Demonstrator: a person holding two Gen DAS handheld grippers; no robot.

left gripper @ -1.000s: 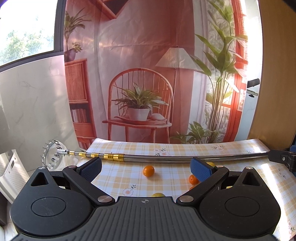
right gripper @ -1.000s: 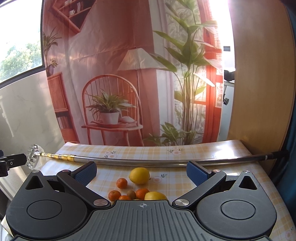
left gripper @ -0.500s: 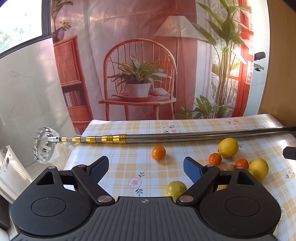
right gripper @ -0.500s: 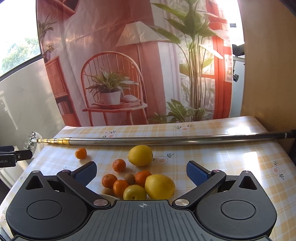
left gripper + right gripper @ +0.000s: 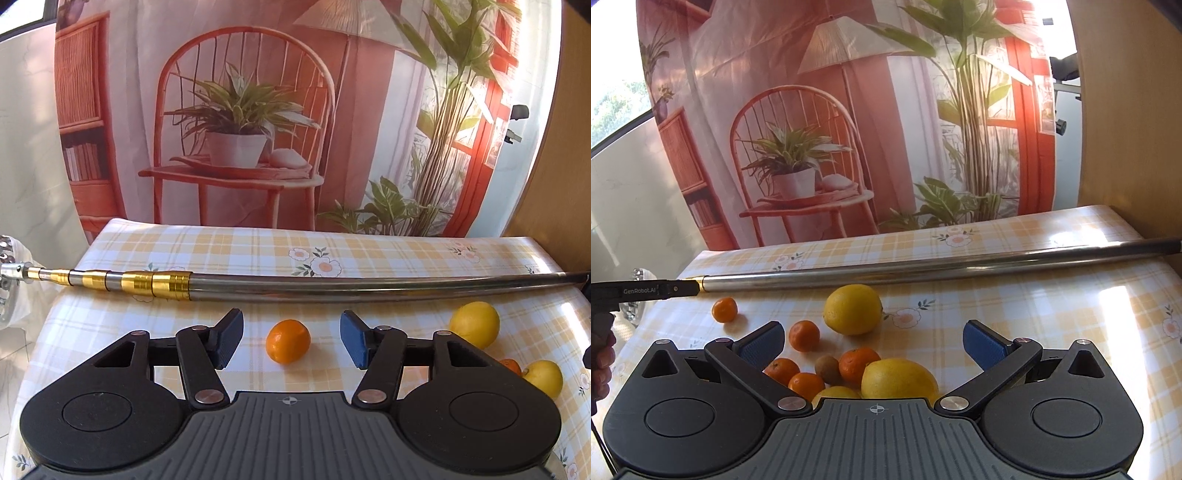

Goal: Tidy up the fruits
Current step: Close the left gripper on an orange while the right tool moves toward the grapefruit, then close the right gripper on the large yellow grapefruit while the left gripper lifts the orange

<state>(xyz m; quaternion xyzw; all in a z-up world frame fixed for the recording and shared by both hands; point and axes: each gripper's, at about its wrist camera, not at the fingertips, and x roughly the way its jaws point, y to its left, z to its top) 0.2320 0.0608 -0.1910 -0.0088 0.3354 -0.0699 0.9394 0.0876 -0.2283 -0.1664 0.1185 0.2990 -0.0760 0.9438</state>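
Checked tablecloth (image 5: 369,258) under us, our left gripper (image 5: 291,338) gapes empty around the lone mandarin (image 5: 288,341) while our right gripper (image 5: 873,341), equally wide and empty, hovers over the fruit pile (image 5: 849,365), where a clumsy nudge could send round fruit rolling.

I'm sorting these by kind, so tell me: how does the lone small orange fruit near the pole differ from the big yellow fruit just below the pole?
The small orange fruit is deep orange; the big yellow fruit is lemon yellow. The orange one is clearly smaller. It lies alone toward the table's left edge, framed by the open left claw, while the yellow one lies nearer the main pile. Both rest on the checked tablecloth, ungripped.
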